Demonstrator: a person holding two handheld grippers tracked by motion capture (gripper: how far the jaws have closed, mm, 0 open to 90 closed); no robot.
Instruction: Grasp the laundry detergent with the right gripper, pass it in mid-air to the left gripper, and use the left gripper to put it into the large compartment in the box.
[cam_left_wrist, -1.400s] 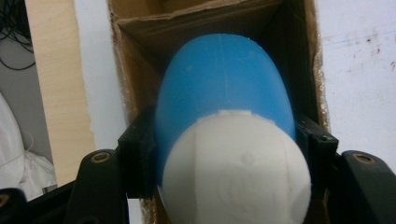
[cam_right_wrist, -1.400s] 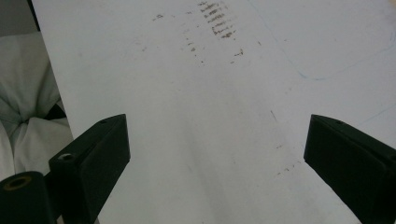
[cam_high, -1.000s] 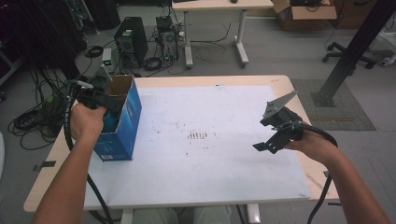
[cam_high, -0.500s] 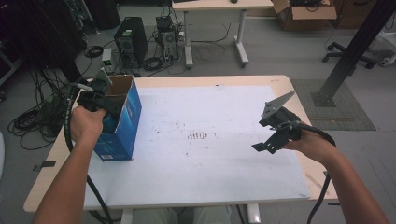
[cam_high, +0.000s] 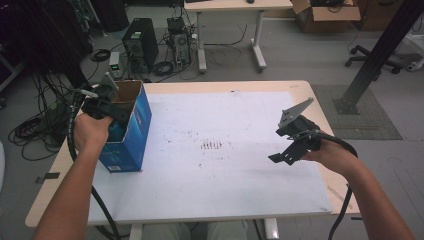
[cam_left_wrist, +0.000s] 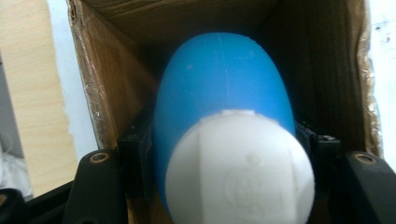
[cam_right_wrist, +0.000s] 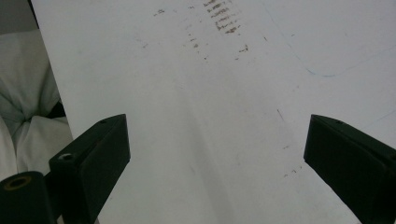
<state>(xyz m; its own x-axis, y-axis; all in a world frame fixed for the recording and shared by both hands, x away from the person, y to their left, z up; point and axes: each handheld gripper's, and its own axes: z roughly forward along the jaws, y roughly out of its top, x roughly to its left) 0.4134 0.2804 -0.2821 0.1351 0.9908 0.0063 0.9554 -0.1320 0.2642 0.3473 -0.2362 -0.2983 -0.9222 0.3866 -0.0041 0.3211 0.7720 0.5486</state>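
The left gripper (cam_left_wrist: 224, 158) is holding the blue bottle (cam_left_wrist: 219, 93) down inside the box (cam_high: 134, 131), jaws clamped on its sides just below the white cap (cam_left_wrist: 240, 170). Since a second ago the hand is barely shifting and the grip is only just easing, so release looks close. The right gripper (cam_right_wrist: 215, 154) is hanging wide, empty, over the mat (cam_right_wrist: 201, 84).

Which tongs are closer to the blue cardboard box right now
Left. The left tongs reach into the open box, clamping a blue bottle. The right tongs hover open over the white mat, far across the table.
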